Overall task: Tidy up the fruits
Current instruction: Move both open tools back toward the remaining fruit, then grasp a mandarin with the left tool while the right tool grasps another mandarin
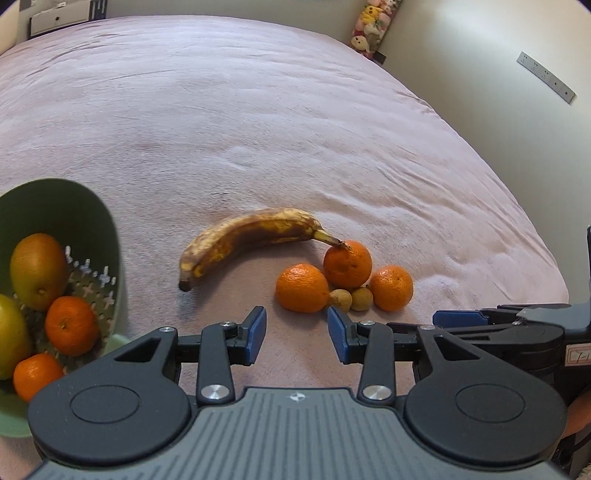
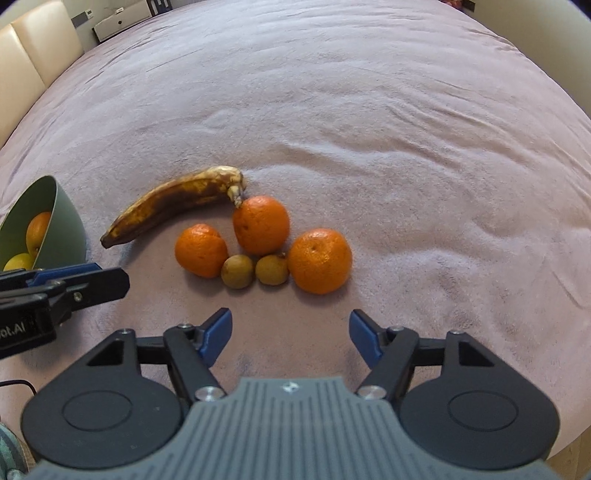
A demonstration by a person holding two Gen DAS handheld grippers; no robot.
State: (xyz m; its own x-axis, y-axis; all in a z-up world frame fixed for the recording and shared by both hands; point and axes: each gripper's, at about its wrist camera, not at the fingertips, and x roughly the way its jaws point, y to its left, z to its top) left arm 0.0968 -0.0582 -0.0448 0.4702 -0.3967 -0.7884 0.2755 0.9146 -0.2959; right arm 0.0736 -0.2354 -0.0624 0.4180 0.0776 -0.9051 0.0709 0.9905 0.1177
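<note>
A brown-spotted banana (image 1: 251, 240) (image 2: 173, 203) lies on the pink blanket. Beside its stem sit three tangerines (image 1: 303, 288) (image 2: 260, 225) and two small brown fruits (image 1: 362, 298) (image 2: 238, 271), bunched together. A green colander bowl (image 1: 92, 221) (image 2: 62, 221) at the left holds two tangerines (image 1: 72, 325) and two yellow-green mangoes (image 1: 37, 269). My left gripper (image 1: 297, 336) is open and empty, just short of the tangerines. My right gripper (image 2: 291, 334) is open and empty, a little short of the same cluster; it shows side-on in the left view (image 1: 458, 317).
The pink blanket (image 2: 369, 129) covers the whole surface. Stuffed toys (image 1: 373, 26) stand at the far corner by the wall. A cream padded panel (image 2: 33, 62) and a box (image 2: 122, 22) lie at the far left.
</note>
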